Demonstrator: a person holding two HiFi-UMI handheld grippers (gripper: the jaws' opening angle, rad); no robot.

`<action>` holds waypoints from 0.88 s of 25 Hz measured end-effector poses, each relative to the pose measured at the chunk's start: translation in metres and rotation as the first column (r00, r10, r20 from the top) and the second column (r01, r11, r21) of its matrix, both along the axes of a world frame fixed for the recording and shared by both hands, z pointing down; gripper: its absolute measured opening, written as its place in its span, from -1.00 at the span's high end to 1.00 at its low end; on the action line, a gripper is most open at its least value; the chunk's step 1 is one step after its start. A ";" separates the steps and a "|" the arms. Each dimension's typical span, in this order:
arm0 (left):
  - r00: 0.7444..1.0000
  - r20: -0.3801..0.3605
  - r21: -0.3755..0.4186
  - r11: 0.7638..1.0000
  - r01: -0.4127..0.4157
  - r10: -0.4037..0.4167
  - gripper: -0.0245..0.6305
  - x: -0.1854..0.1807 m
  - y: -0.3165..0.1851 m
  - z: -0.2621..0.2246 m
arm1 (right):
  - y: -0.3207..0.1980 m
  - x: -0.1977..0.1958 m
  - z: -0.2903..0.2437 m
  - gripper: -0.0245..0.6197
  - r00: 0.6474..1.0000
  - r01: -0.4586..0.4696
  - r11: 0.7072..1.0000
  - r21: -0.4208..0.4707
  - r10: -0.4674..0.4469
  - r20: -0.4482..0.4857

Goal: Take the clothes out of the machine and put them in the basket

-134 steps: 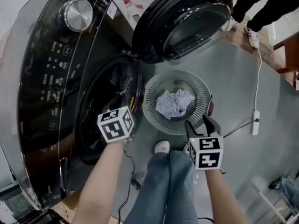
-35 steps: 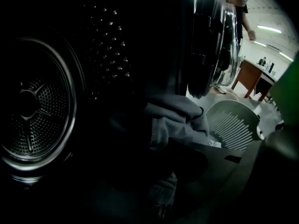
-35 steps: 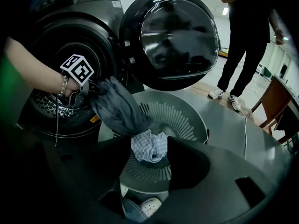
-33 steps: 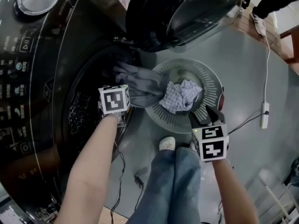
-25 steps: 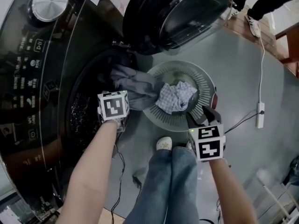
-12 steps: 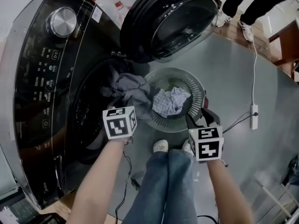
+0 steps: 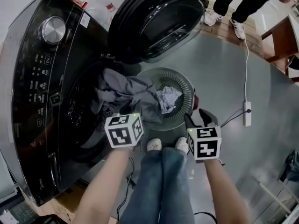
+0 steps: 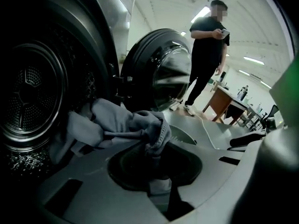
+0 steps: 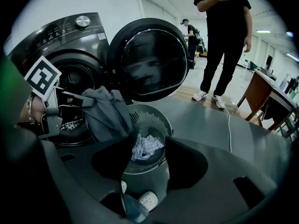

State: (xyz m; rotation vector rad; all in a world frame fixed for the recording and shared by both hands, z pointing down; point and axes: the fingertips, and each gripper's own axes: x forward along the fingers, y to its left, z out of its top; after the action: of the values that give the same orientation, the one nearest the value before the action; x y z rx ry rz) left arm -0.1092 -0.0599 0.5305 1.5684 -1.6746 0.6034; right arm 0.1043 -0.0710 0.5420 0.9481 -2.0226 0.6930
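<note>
Grey floor | door beside basket | left gripper fingers grasping grey garment | right gripper fingers released

The machine had a glossy black front, a brushed-metal knob and a shiny perforated metal drum. Its door looked glossy and glass-like. The grey garment at the machine's mouth was soft, matt, crumpled cloth. Beside the machine, the basket was matt slotted plastic and held a thin checked cloth.
</note>
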 end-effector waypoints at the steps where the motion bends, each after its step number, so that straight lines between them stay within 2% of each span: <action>1: 1.000 -0.009 0.002 1.000 -0.003 0.003 0.73 0.005 -0.002 -0.001 | 0.000 0.005 0.000 0.24 1.000 -0.004 1.000 0.000 0.004 -0.005; 9: 0.994 -0.076 0.016 0.996 -0.084 0.085 0.73 0.043 -0.012 -0.009 | -0.007 0.034 -0.001 0.26 0.998 -0.053 0.999 -0.006 0.053 -0.023; 14: 0.973 -0.212 0.038 0.996 -0.082 0.088 0.73 0.056 -0.013 -0.007 | -0.010 0.041 0.001 0.27 0.997 -0.067 0.998 -0.005 0.066 -0.033; 16: 0.967 -0.239 0.029 0.996 -0.088 0.092 0.73 0.058 -0.012 -0.002 | -0.011 0.040 0.002 0.27 0.997 -0.073 0.997 -0.008 0.072 -0.033; 18: 0.967 -0.237 0.003 0.995 -0.101 0.098 0.72 0.060 -0.010 0.006 | -0.010 0.038 0.004 0.27 0.997 -0.077 0.997 -0.012 0.077 -0.032; 21: 0.975 -0.192 -0.046 0.992 -0.120 0.109 0.67 0.060 -0.011 0.018 | -0.009 0.034 0.006 0.27 0.997 -0.073 0.997 -0.013 0.073 -0.030; 22: 0.976 -0.185 -0.059 0.990 -0.124 0.111 0.46 0.060 -0.011 0.021 | -0.009 0.033 0.007 0.27 0.997 -0.069 0.998 -0.013 0.068 -0.030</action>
State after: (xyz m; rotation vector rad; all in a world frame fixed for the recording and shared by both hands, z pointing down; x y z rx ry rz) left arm -0.0489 -0.0711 0.5511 1.6290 -1.4186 0.5557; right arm 0.1374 -0.0801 0.5493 1.0178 -1.9644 0.7249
